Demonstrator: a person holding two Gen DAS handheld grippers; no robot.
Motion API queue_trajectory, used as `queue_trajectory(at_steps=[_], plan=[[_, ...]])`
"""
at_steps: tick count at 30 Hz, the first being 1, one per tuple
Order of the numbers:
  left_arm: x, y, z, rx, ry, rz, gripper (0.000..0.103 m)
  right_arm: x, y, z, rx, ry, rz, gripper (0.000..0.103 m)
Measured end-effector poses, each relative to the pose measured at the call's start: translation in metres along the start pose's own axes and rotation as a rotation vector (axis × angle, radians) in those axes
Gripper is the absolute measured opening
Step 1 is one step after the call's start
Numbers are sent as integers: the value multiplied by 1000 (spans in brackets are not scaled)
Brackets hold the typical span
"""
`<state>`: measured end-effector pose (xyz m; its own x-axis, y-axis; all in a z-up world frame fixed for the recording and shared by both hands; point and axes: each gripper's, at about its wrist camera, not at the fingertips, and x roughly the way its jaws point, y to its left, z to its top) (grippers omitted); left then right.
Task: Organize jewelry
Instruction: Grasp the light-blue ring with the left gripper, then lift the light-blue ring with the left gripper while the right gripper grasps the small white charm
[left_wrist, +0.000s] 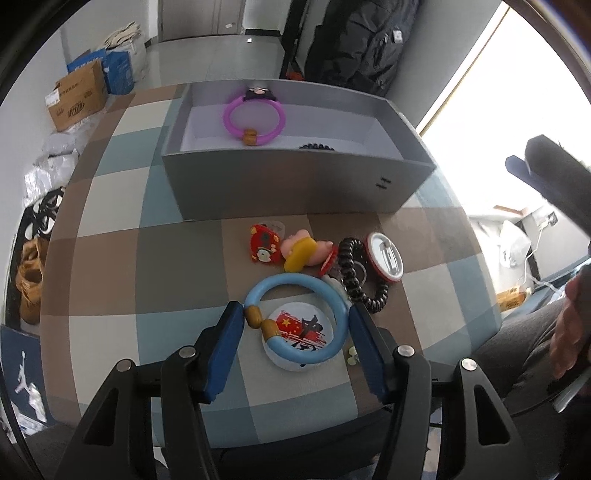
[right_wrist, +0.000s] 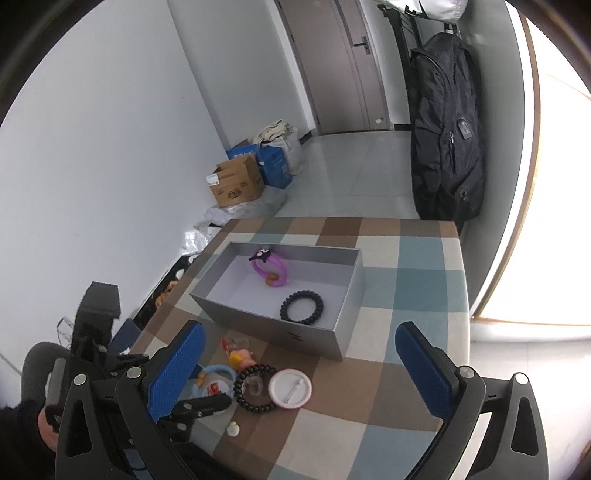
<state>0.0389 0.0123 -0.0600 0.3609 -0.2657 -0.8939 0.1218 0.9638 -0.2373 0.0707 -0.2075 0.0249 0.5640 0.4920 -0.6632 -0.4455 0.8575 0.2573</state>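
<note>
A light-blue bracelet (left_wrist: 295, 280) with wooden beads lies on the checked tablecloth, over a round flag badge (left_wrist: 301, 332). My left gripper (left_wrist: 297, 308) is shut on it, one blue pad against the beads and the other against the ring's right side. Behind it stands an open grey box (left_wrist: 295, 184) holding a pink bracelet (left_wrist: 231, 122) and a black bead bracelet (right_wrist: 301, 307). In the right wrist view, my right gripper (right_wrist: 299, 332) hangs wide open above the table's near side with nothing between its fingers.
Loose on the cloth are a black coil bracelet (left_wrist: 354, 273), a red-rimmed white badge (left_wrist: 384, 256), a pink and yellow figure (left_wrist: 303, 251) and a red charm (left_wrist: 263, 243). A person's hand (left_wrist: 569, 332) is at the right. Cardboard boxes (right_wrist: 236, 184) sit on the floor.
</note>
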Motion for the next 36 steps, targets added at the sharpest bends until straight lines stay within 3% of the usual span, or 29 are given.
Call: queue_trajectory(at_steps=[10,22,26,29,36], plan=[[-16,20,10,-126,-23,-118,54,5,0,-6,0,29,-6,103],[-42,45,28,-262,-107,-258,54,22,23,-44,3,181,65,102],[-51,54,34,-308,-131,-332,54,31,45,-64,-43,245,94,81],[-56,59,35,-328,-145,-366,54,39,60,-76,-87,286,93,72],[-63,60,37,-318,-166,-373,54,55,80,-89,-199,324,42,44]])
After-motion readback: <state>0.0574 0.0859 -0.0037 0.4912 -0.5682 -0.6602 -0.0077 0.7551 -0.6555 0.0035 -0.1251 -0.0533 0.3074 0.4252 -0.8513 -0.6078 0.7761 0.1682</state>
